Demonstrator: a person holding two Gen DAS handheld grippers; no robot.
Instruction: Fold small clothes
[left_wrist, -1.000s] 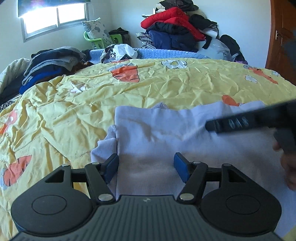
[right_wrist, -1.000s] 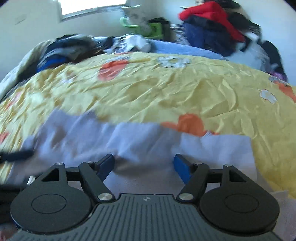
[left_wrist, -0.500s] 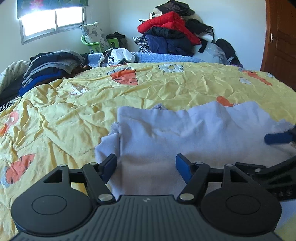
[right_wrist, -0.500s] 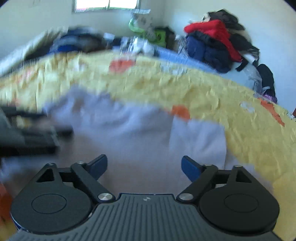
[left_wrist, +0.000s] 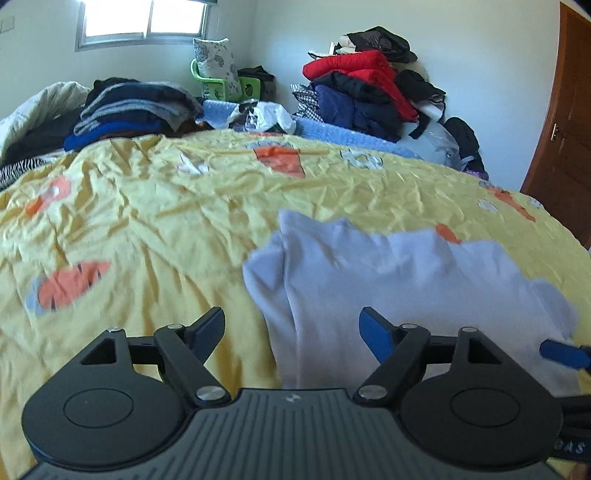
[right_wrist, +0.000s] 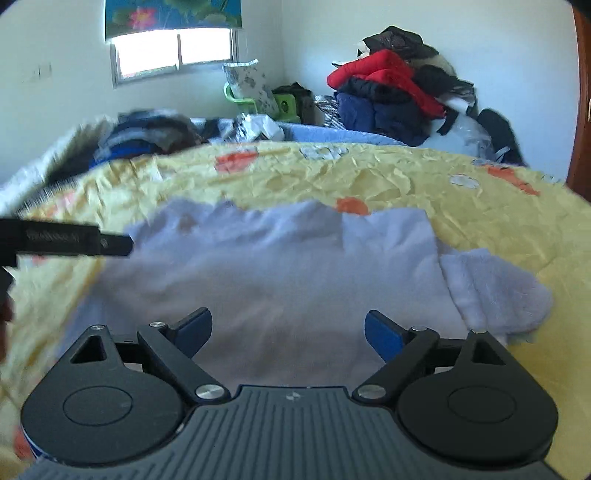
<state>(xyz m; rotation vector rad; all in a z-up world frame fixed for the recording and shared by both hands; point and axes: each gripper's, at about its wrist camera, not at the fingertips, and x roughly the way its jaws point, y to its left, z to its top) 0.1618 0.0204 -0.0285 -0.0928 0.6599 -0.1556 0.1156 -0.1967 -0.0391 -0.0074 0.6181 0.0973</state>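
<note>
A small pale lilac garment (left_wrist: 388, 280) lies flat on the yellow bedspread (left_wrist: 147, 221), partly folded, with a sleeve sticking out at its left edge. It also fills the middle of the right wrist view (right_wrist: 280, 266), with a fluffy fold at its right side. My left gripper (left_wrist: 291, 328) is open and empty, hovering over the garment's left edge. My right gripper (right_wrist: 288, 328) is open and empty above the garment's near middle. A blue fingertip (left_wrist: 561, 352) of the right gripper shows at the right of the left wrist view.
Folded dark clothes (left_wrist: 136, 107) are stacked at the bed's far left. A pile of red and navy clothes (left_wrist: 365, 88) stands against the far wall. A green stool with a pillow (left_wrist: 221, 74) is under the window. A wooden door (left_wrist: 569, 129) is at right.
Both grippers have drawn back and up from the garment, staying open. The left gripper has shifted left to the garment's left edge. The right gripper now sits to its right.
</note>
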